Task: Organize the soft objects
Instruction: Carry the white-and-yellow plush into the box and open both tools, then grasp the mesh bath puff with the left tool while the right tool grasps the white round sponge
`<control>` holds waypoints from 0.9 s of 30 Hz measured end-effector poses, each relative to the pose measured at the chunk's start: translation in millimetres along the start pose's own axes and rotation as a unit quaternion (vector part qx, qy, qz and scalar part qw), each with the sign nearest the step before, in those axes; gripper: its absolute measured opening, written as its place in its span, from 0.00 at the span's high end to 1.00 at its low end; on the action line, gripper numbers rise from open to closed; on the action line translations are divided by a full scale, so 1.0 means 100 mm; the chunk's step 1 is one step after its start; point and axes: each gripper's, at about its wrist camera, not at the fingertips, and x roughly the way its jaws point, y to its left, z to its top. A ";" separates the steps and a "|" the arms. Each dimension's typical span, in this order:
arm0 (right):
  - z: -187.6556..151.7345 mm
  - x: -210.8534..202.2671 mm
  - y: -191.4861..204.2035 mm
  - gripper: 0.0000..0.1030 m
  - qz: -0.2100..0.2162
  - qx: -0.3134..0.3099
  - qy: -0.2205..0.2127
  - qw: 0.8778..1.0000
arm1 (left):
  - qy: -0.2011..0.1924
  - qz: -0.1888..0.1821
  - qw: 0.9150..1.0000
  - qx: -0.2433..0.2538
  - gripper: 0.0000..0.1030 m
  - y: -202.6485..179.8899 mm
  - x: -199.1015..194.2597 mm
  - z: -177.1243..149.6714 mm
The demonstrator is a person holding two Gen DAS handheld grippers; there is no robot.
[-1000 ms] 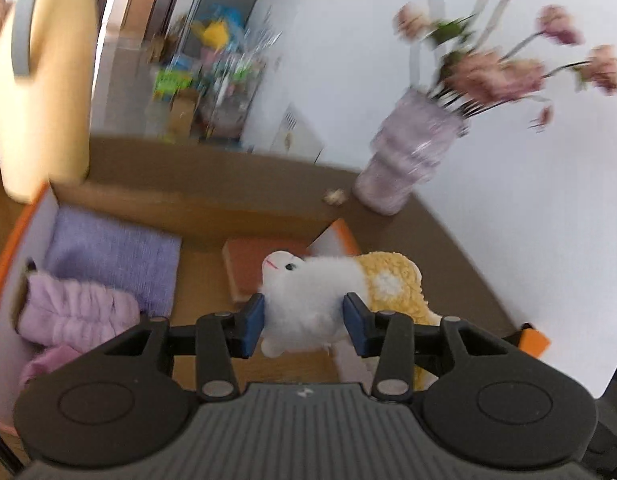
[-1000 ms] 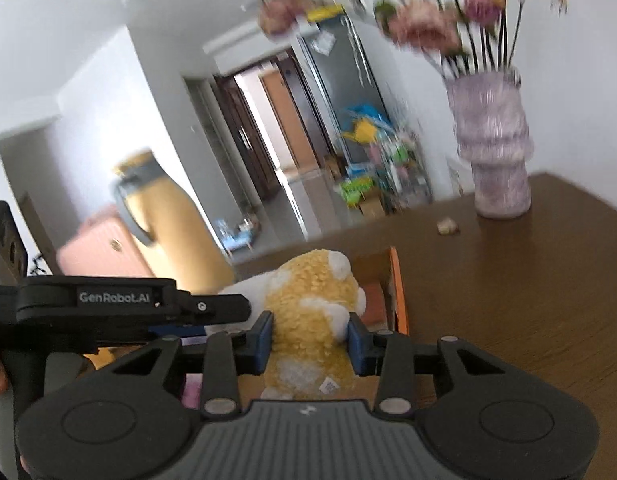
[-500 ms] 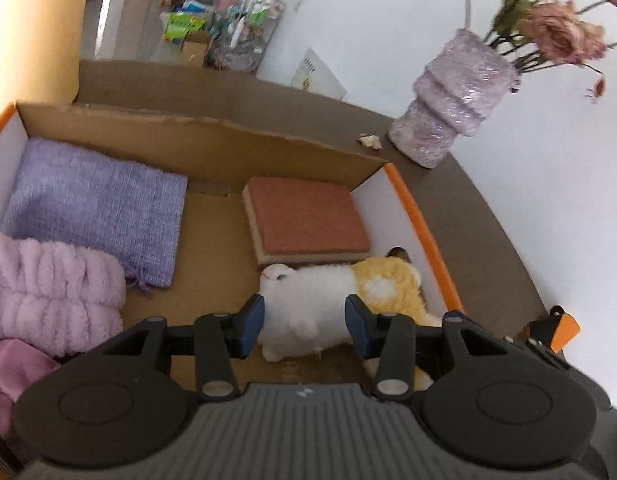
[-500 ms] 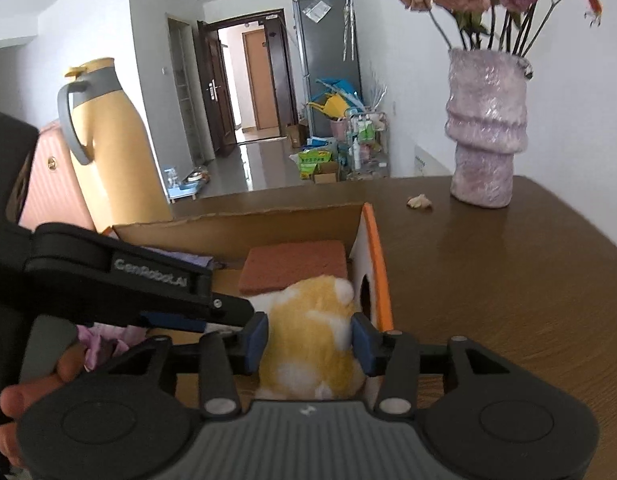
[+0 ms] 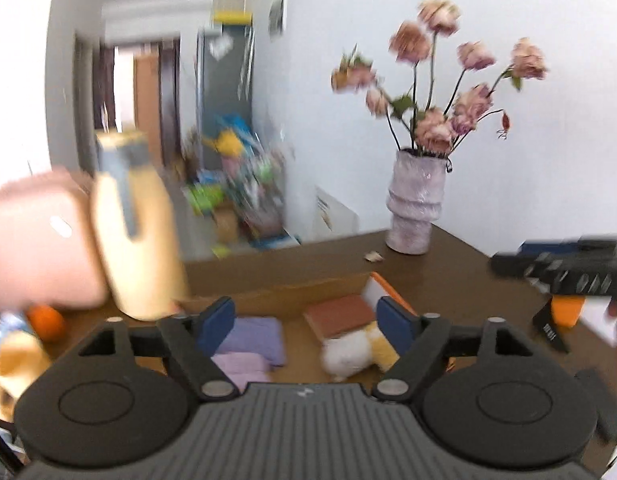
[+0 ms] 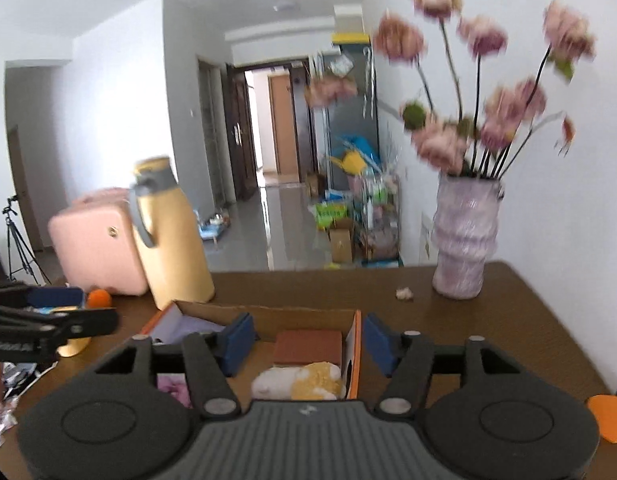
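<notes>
Box (image 6: 354, 350) sits on the surface (image 6: 488, 332) ahead of and below the right gripper (image 6: 306, 340). Inside it, plush toy (image 6: 298, 384) lies nearest that gripper, against the box's right wall; sponge block (image 6: 308, 346) just beyond the toy; folded cloths (image 5: 252, 334) in the left part, below the left gripper (image 5: 306, 322). Vase (image 6: 464, 240) stands far right beyond the box, a small scrap (image 6: 404, 293) left of it. Jug (image 6: 172, 236) stands behind the box's left corner, with a case (image 6: 94, 250) to its left.

We see a fluffy plush toy (image 6: 298, 382) in a matt cardboard box (image 6: 308, 314) on a smooth, dark wooden table (image 6: 488, 332).
</notes>
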 end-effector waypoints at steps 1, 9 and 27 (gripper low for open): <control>0.00 -0.12 0.02 0.39 0.001 -0.002 -0.006 1.000 | -0.013 0.011 1.000 0.016 0.20 -0.02 -0.16 -0.03; -0.04 -0.62 0.25 0.38 0.013 -0.009 -0.033 0.999 | -0.043 0.049 0.997 0.035 0.19 0.04 -0.99 -0.16; -2.09 -1.52 0.82 0.21 0.038 -0.024 -0.065 0.997 | -0.100 0.103 0.990 0.002 0.07 0.02 -2.16 -2.24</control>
